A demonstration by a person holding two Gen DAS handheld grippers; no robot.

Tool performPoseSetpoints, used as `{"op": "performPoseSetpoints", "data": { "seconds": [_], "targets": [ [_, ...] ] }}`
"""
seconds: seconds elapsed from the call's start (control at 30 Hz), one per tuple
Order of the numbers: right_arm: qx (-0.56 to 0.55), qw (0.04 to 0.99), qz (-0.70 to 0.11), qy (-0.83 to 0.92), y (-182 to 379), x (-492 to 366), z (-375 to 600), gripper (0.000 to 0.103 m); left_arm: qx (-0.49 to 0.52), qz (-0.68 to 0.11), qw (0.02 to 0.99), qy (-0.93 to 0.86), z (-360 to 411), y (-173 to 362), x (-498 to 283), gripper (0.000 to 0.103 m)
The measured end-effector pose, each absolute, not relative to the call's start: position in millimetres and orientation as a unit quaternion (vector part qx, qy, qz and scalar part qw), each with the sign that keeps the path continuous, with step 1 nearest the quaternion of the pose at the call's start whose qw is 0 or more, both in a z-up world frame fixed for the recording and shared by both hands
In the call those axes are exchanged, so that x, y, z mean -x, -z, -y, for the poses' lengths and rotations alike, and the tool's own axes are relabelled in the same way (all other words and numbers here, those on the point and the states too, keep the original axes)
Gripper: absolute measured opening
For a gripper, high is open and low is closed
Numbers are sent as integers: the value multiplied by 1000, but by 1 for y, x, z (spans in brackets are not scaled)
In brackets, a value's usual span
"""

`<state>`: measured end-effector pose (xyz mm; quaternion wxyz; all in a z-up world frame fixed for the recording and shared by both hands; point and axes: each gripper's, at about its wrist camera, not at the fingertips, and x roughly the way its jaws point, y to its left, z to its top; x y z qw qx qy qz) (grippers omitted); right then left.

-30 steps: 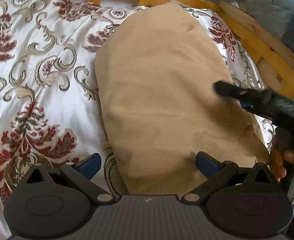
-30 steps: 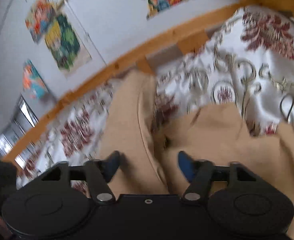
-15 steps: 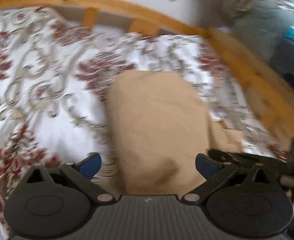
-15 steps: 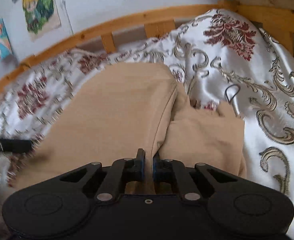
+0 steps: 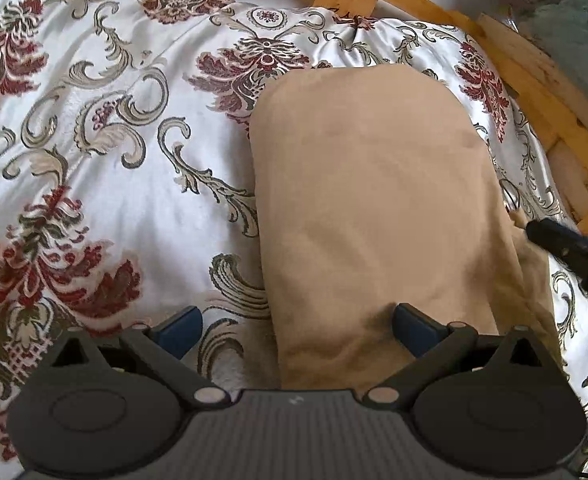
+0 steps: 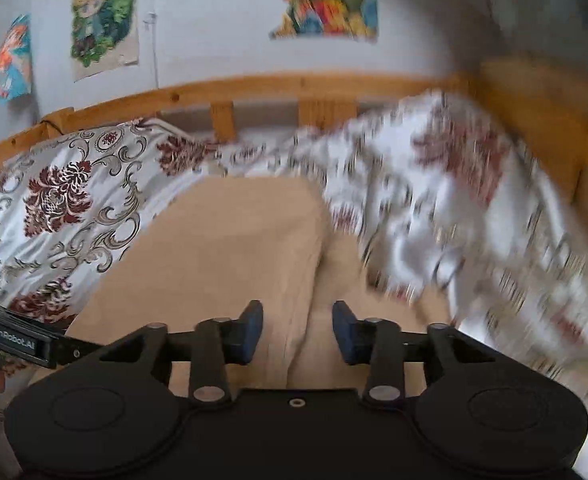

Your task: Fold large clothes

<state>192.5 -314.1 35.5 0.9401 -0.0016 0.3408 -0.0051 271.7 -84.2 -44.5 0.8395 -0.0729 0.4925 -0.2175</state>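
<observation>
On the bed's floral cover [image 5: 106,184] lies the tan garment [image 5: 374,208], folded into a long panel with a narrower layer showing along its right edge, spread flat so it can be doubled again. Over its near end the left claw [image 5: 296,330] hangs with jaws spread wide, its right finger above the cloth, gripping nothing. At that right edge the right claw [image 6: 297,332] is opening, a fold ridge between its pads but not pinched, probably letting the layer settle

matt tan cloth garment [image 5: 374,208] on glossy satin bedspread [image 5: 94,184], wooden frame [image 5: 534,80].
</observation>
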Motion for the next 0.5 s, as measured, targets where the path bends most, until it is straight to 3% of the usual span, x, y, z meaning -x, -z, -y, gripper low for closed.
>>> {"op": "performPoseSetpoints", "data": {
  "seconds": [0.2,0.23,0.5],
  "targets": [
    [5,946,-322,-42,-48,-252,296,44,72,-494,835,232,83,49,-279,103],
    [9,941,-335,-51,-43,-265,293,49,70,-493,835,233,84,49,-280,103],
    [3,905,-423,-30,33,-315,288,47,64,-491,836,236,84,51,-281,103]
  ]
}}
